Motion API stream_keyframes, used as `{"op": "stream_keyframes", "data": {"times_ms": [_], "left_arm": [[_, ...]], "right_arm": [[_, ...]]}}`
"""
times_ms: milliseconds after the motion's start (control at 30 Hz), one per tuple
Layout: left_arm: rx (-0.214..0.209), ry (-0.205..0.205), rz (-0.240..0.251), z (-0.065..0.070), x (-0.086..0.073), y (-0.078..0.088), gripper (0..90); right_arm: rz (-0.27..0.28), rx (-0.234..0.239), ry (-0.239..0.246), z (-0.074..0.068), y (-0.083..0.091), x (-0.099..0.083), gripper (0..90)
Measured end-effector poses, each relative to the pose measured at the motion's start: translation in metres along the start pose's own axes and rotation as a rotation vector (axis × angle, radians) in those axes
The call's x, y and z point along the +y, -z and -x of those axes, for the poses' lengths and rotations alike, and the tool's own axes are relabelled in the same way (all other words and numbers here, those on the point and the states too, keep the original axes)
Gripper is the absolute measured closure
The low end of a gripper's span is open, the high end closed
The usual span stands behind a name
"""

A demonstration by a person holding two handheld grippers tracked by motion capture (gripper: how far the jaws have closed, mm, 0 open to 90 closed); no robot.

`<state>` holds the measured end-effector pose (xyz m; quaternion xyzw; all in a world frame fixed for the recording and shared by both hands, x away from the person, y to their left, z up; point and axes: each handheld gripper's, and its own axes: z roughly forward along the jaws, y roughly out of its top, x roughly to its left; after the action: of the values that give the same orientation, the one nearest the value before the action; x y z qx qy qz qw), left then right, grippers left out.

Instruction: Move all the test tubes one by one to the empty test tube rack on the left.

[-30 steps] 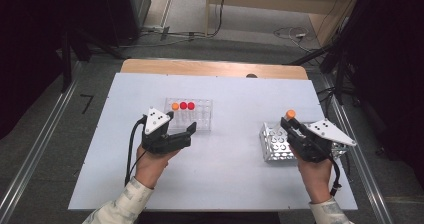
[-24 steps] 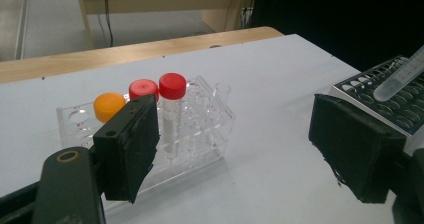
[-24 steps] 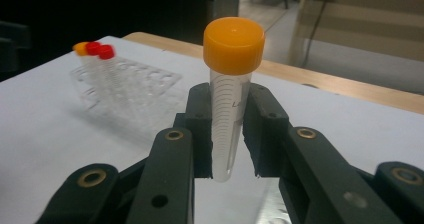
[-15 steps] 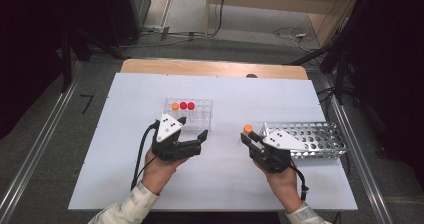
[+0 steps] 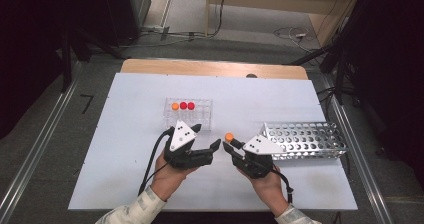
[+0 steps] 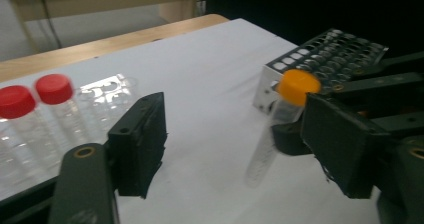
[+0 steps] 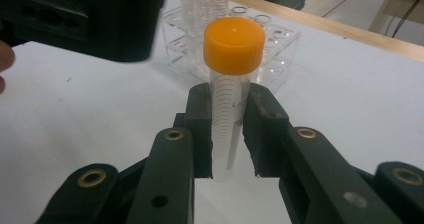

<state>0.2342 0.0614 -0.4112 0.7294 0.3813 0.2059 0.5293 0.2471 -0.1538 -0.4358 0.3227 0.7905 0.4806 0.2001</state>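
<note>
High view: you bring your right gripper (image 5: 227,146) in from the metal rack (image 5: 305,140) at the table's right side to the middle of the white table (image 5: 125,134), an orange-capped tube (image 5: 229,137) clamped upright in its jaws. A second ago that gripper stood over the rack; now the rack lies bare behind it, well clear of your hand. Your left gripper (image 5: 209,136) has slid rightward too and sits just beside the right one, in front of the clear rack (image 5: 190,115), which holds one orange-capped and two red-capped tubes in its back row.

Left gripper view: the jaws stand partly apart and have just been closing, with nothing but table between them. The tube (image 6: 280,119) hangs tilted ahead, near the right-hand jaw, held by the other gripper. The two red caps (image 6: 35,94) stand at the left in the clear rack.

Right gripper view: the jaws are shut on the tube (image 7: 230,104), pads gripping its clear body below the orange cap. The clear rack (image 7: 270,49) waits just behind, several wells open.

The tube is out of the metal rack and midway to the clear one. Your left gripper narrowing beside it suggests a handover, or a steadying grip, before it goes into a free well.
</note>
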Motion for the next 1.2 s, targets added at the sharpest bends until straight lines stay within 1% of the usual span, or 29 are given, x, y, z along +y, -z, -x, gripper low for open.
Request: {"op": "stream_keyframes", "data": {"times_ms": [67,133,167,200,267,400,467,533,633,667,733,767,833,900,933,967,1033,1100,1200], "left_arm": [[-0.028,-0.017,0.007,0.005,-0.001,-0.001,37.0],[-0.05,-0.039,0.018,0.009,-0.001,-0.002,50.2],[-0.064,-0.044,0.015,0.01,-0.001,-0.003,55.2],[-0.081,-0.045,0.011,0.011,-0.002,-0.003,57.8],[-0.082,-0.054,0.002,0.013,-0.003,-0.004,60.0],[-0.073,-0.061,-0.005,0.013,-0.004,-0.005,68.5],[-0.071,-0.061,-0.005,0.013,-0.004,-0.004,69.0],[-0.068,-0.07,-0.01,0.012,-0.004,-0.004,69.7],[-0.07,-0.065,-0.013,0.012,-0.004,-0.005,70.3],[-0.071,-0.06,-0.011,0.011,-0.003,-0.004,70.3],[-0.067,-0.055,-0.012,0.009,-0.002,-0.003,70.4],[-0.064,-0.055,-0.011,0.008,-0.002,-0.002,70.4],[-0.055,-0.047,-0.011,0.005,-0.001,-0.001,70.4],[-0.042,-0.032,-0.007,-0.001,0.001,0.002,70.4],[-0.036,-0.024,-0.005,-0.004,0.002,0.004,70.4],[-0.029,-0.014,0.001,-0.007,0.002,0.006,70.4],[-0.013,0.002,0.005,-0.014,0.005,0.009,70.4],[0.002,0.02,0.005,-0.022,0.007,0.011,70.4],[0.029,0.03,0.011,-0.031,0.009,0.014,70.4]], "right_arm": [[-0.004,0.014,0.011,-0.004,-0.003,0.0,71.8],[-0.008,0.026,0.023,-0.009,-0.005,0.001,71.7],[-0.007,0.033,0.031,-0.011,-0.006,0.001,71.8],[-0.01,0.037,0.031,-0.014,-0.006,0.001,71.8],[-0.011,0.044,0.04,-0.017,-0.007,0.001,71.8],[-0.01,0.05,0.049,-0.02,-0.007,0.001,71.8],[-0.009,0.05,0.048,-0.02,-0.007,0.001,71.8],[-0.01,0.051,0.048,-0.02,-0.007,0.001,71.7],[-0.014,0.052,0.047,-0.02,-0.007,0.0,71.1],[-0.013,0.056,0.047,-0.02,-0.007,0.0,68.6],[-0.02,0.065,0.048,-0.02,-0.008,0.0,56.1],[-0.027,0.069,0.057,-0.019,-0.008,0.0,50.3],[-0.041,0.079,0.069,-0.018,-0.008,-0.001,41.8],[-0.045,0.069,0.071,-0.015,-0.006,-0.001,33.3],[-0.046,0.065,0.064,-0.012,-0.005,-0.001,29.9],[-0.047,0.062,0.056,-0.009,-0.003,-0.001,27.0],[-0.041,0.057,0.053,-0.002,0.001,-0.002,25.2],[-0.045,0.054,0.034,0.006,0.006,-0.004,23.4],[-0.046,0.048,0.012,0.017,0.015,-0.006,20.4]]}}
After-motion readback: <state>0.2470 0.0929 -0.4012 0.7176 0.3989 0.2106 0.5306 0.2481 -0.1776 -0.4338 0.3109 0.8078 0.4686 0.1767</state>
